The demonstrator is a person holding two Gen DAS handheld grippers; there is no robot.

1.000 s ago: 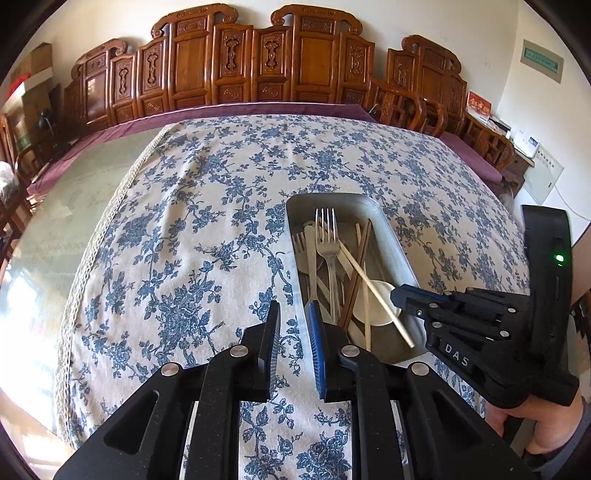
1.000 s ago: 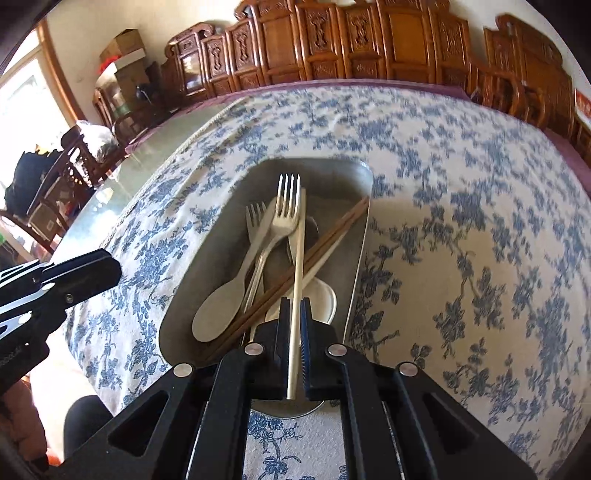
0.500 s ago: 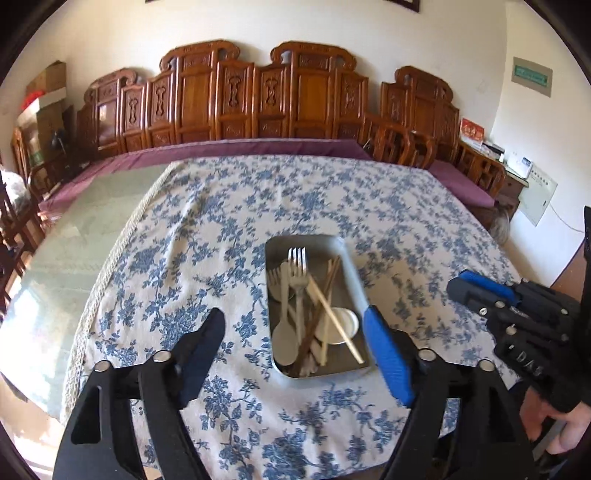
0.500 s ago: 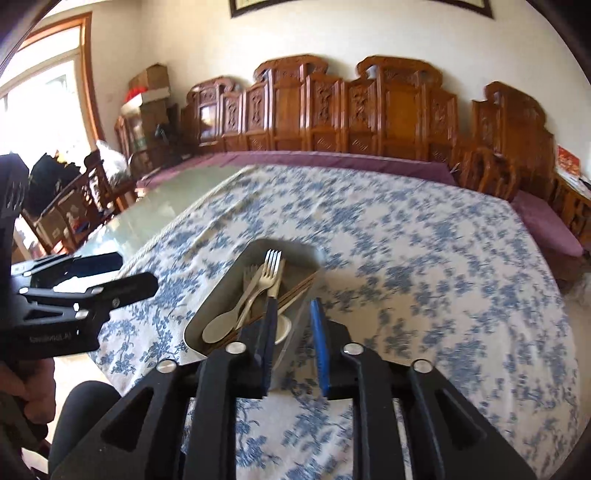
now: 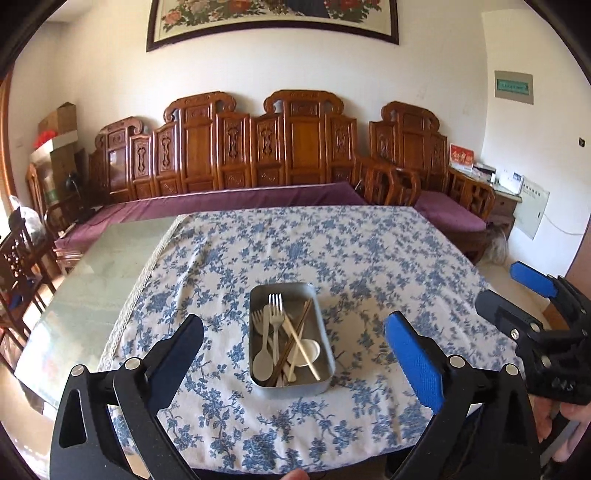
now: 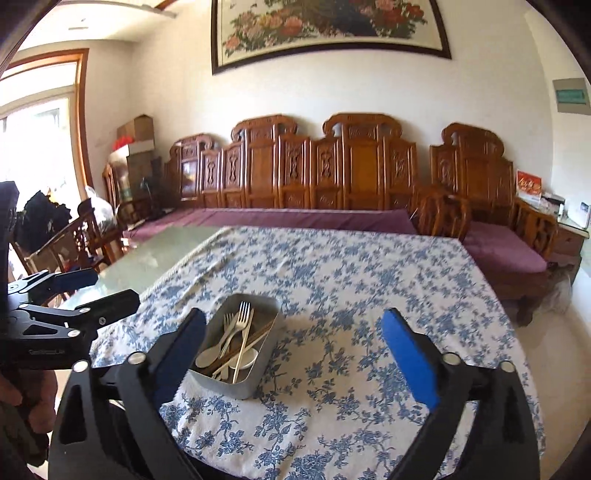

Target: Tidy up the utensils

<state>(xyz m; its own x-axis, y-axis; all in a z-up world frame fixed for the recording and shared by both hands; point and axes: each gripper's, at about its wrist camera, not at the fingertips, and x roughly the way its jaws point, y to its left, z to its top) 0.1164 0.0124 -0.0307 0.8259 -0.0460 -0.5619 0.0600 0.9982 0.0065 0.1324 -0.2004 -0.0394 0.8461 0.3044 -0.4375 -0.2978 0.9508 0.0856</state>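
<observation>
Both tools are pulling up and back from the metal tray (image 5: 325, 354) on the bench (image 5: 388, 258), the right tool (image 6: 293, 354) letting go its chopstick and the left tool (image 5: 293, 352) also opening, both empty; forks, spoons and chopsticks (image 5: 299, 341) are lying inside the tray, suggesting the task is finishing.

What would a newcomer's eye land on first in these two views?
Probably the metal tray near the front edge of the blue-flowered tablecloth, piled with forks, spoons and chopsticks. Then the carved wooden bench along the back wall, under a large flower painting. Both grippers, left and right, are opening, nothing between them.
</observation>
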